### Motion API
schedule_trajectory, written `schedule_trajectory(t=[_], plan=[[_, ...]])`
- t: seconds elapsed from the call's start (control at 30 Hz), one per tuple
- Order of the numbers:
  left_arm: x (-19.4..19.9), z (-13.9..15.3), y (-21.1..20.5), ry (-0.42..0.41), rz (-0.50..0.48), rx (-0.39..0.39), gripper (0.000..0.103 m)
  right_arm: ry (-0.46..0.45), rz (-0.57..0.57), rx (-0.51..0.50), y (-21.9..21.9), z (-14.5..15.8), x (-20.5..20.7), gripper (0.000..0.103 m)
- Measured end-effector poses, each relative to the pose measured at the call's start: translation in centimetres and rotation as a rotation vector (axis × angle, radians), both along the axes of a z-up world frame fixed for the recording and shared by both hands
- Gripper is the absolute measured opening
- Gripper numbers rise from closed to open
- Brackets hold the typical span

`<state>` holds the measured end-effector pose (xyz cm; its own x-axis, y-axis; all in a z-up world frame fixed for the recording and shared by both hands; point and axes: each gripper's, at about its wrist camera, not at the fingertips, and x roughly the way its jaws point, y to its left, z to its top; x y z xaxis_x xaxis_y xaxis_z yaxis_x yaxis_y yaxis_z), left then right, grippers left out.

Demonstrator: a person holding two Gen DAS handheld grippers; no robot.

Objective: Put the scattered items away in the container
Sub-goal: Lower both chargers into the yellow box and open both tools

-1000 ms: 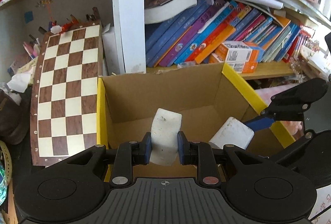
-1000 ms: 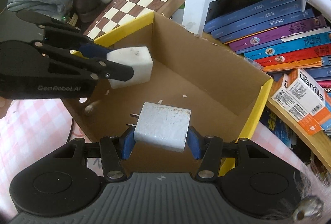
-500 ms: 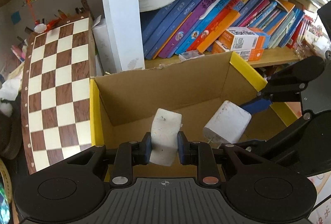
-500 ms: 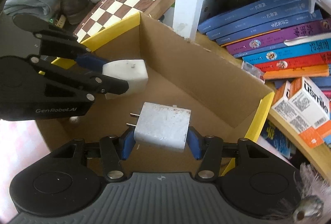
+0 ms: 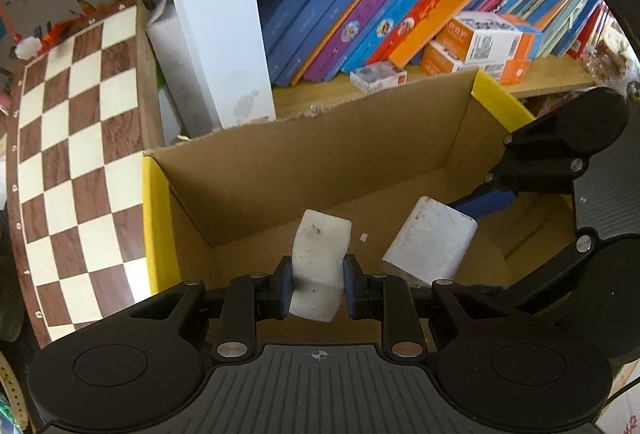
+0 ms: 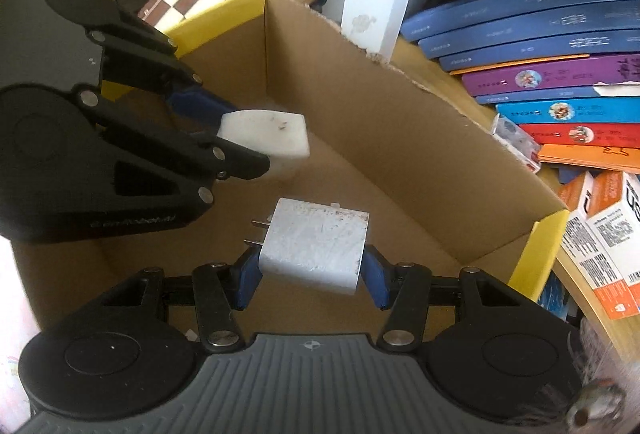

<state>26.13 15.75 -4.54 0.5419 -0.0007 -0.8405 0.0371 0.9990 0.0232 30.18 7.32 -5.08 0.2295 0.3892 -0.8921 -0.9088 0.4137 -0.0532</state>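
My left gripper [image 5: 317, 288] is shut on a white block [image 5: 319, 266] and holds it inside the open cardboard box [image 5: 320, 161] with yellow-taped rims. My right gripper [image 6: 311, 280] is shut on a white plug adapter [image 6: 314, 250] with two metal prongs pointing left, also held inside the box [image 6: 360, 113]. In the left wrist view the adapter [image 5: 430, 244] hangs just right of the block. In the right wrist view the left gripper [image 6: 248, 149] holds the block [image 6: 268, 139] up and to the left of the adapter.
A chessboard [image 5: 76, 153] leans left of the box. A white shelf post [image 5: 216, 17] and a shelf of slanted books [image 5: 400, 5] stand behind it. Small cartons [image 5: 484, 41] lie on the shelf. A pink checked cloth [image 6: 12, 314] lies at lower left.
Both grippers have moved forward and lower into the box, still holding their items. The box walls now fill more of both views.
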Motion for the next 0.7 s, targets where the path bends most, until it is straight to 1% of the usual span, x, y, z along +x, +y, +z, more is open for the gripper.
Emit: schedule_trajectory(t=[0.3,0.7], plan=[[0.4,-0.5,0.1,0.035,-0.009,0.004,0.024,0.009,0.029,-0.051,1.0,-1.0,0.4,0.051],[0.7,-0.8,0.0,0.059,-0.019,0.015,0.026,0.01,0.049,-0.076,1.3,-1.3,0.2,0.051]])
